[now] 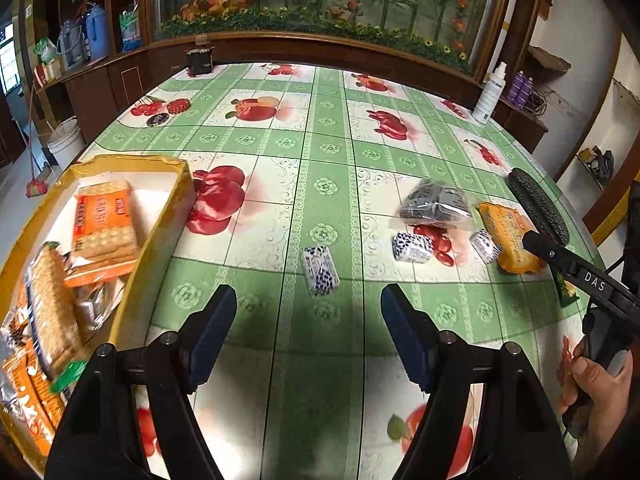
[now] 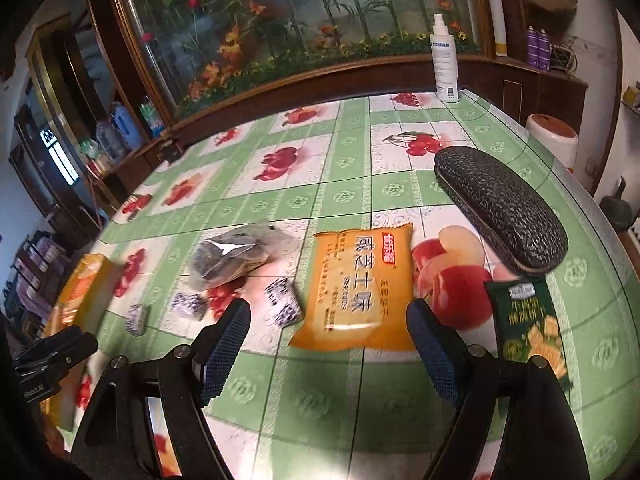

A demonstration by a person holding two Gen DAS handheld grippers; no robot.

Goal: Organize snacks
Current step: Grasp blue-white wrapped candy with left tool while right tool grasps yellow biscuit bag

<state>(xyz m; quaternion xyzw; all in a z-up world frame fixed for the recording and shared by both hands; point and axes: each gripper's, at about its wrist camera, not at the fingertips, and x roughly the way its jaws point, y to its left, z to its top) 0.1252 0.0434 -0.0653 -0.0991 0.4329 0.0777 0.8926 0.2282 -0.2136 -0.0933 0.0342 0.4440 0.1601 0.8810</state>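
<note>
**Orange biscuit packet: light, crinkly, best pinched across its width**

The orange biscuit packet [image 2: 354, 292] lies flat on the table [image 2: 360, 400], just ahead of the right tongs [image 2: 328, 340], whose jaws stand released and empty. It looks light, slick-wrapped and brittle inside; a gentle pinch across its near edge suits it. The left tongs [image 1: 308, 332] also gape empty, a small wrapped candy [image 1: 320, 270] just ahead, the snack box [image 1: 160, 216] to their left.
</note>
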